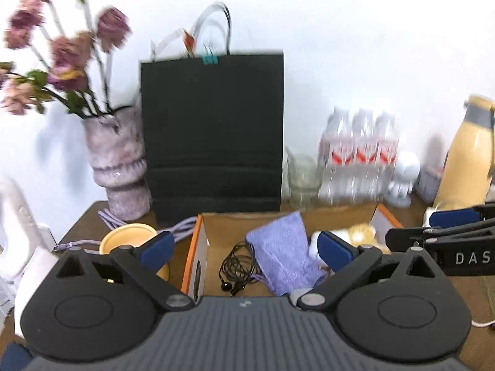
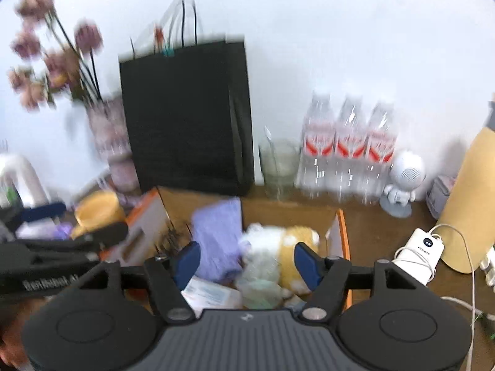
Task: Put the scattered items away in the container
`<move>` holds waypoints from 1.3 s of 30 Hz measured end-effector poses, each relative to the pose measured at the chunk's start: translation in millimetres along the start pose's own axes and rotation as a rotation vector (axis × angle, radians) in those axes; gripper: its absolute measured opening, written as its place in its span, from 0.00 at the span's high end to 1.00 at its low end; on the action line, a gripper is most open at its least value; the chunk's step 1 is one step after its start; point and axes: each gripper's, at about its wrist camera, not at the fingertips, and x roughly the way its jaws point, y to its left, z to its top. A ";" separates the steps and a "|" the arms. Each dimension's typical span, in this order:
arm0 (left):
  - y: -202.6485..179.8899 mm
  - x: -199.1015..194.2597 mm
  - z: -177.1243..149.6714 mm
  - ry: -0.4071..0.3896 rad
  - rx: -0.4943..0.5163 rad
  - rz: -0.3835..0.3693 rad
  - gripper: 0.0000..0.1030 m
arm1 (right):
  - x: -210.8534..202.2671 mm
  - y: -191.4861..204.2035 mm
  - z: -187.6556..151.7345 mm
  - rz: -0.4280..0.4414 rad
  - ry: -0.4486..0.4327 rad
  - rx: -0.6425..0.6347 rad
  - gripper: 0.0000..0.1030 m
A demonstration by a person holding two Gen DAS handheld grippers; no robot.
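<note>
Both grippers, left (image 1: 246, 249) and right (image 2: 247, 261), are held spread and empty above the cardboard box (image 1: 198, 247). Inside are seen earphones (image 1: 236, 270), lavender pouch (image 1: 283, 259), and, blurred, probably a plush toy (image 2: 290, 244).

My right wrist view is smeared with motion blur: the plush toy (image 2: 284, 247) in the cardboard box (image 2: 340, 232) is a fuzzy white-and-yellow lump, and the pale packets (image 2: 213, 293) at six o'clock under my fingers can't be read. At three o'clock the yellow bottle (image 1: 467, 154) is cut by the frame edge. My left gripper body hides the near end of the purple pouch (image 1: 281, 256).
</note>
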 end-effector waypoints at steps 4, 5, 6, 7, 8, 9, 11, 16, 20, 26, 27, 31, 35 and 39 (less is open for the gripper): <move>2.4 -33.5 -28.0 -0.087 -0.008 -0.012 0.01 | -35.8 15.7 -32.1 -0.015 -0.116 -0.010 0.30; 2.0 -39.1 -34.5 -0.096 -0.002 -0.012 0.01 | -42.6 18.3 -38.5 -0.013 -0.131 -0.009 0.27; 1.8 -46.5 -42.7 -0.107 0.002 -0.014 0.01 | -50.4 20.8 -48.2 0.000 -0.149 -0.011 0.26; 2.2 -52.1 -48.8 -0.119 -0.002 -0.015 0.01 | -56.4 22.4 -55.7 0.006 -0.162 -0.006 0.25; 3.1 -58.7 -56.0 -0.133 -0.012 -0.020 0.01 | -62.8 24.3 -63.8 0.006 -0.178 -0.004 0.25; 4.3 -64.7 -62.6 -0.140 -0.023 -0.024 0.01 | -68.9 26.1 -72.3 0.009 -0.198 -0.009 0.24; 8.4 -75.9 -74.7 -0.162 -0.055 -0.038 0.01 | -80.5 26.6 -88.2 0.000 -0.233 -0.010 0.21; 13.0 -100.2 -104.2 -0.205 -0.076 -0.065 0.00 | -96.2 25.1 -134.2 0.028 -0.278 -0.046 0.18; 14.1 -108.3 -123.9 -0.202 -0.100 -0.084 0.00 | -100.5 24.0 -161.8 0.052 -0.267 -0.043 0.15; 6.0 -109.4 -146.2 -0.153 -0.047 -0.107 0.00 | -100.5 22.6 -191.5 0.078 -0.199 -0.029 0.14; 3.2 -109.1 -149.0 -0.151 -0.036 -0.099 0.00 | -100.4 22.0 -193.7 0.075 -0.187 -0.027 0.14; -7.9 -109.2 -159.2 -0.125 -0.032 -0.075 0.00 | -103.2 15.7 -205.5 0.099 -0.163 -0.009 0.14; -13.8 -111.6 -169.4 -0.097 -0.042 -0.085 0.00 | -101.8 10.3 -211.3 0.063 -0.153 -0.006 0.14; -24.9 -101.2 -174.6 -0.058 0.016 -0.075 0.00 | -89.7 1.5 -207.4 0.048 -0.127 0.016 0.15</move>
